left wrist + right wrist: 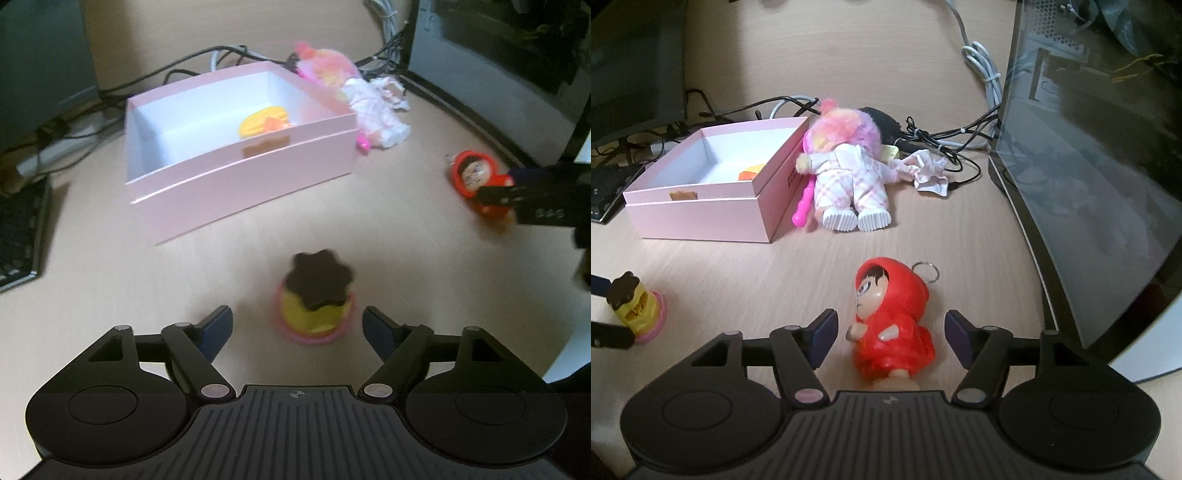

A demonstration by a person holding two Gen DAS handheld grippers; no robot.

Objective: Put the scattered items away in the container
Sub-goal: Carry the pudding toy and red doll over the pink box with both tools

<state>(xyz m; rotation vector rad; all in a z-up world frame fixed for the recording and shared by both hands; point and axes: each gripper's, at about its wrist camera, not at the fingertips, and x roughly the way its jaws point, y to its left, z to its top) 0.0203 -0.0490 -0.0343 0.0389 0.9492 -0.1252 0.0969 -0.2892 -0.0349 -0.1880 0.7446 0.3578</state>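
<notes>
The red hooded plastic keychain figure [892,325] was seen lying on the desk between the spread, non-touching jaws of the right gripper [890,338], long axis 12-to-6, while the left gripper [297,326] was likewise parted around the yellow chocolate-topped toy cake [314,301], pink cardboard box [701,218] at 10 o'clock.

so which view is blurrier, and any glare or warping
Left wrist view: motion-smeared, the yellow toy cake with brown icing soft-edged. Right wrist view: sharper, the red hooded figurine keychain crisp, reflections on the glossy dark panel. Both: fisheye bends edges.
</notes>
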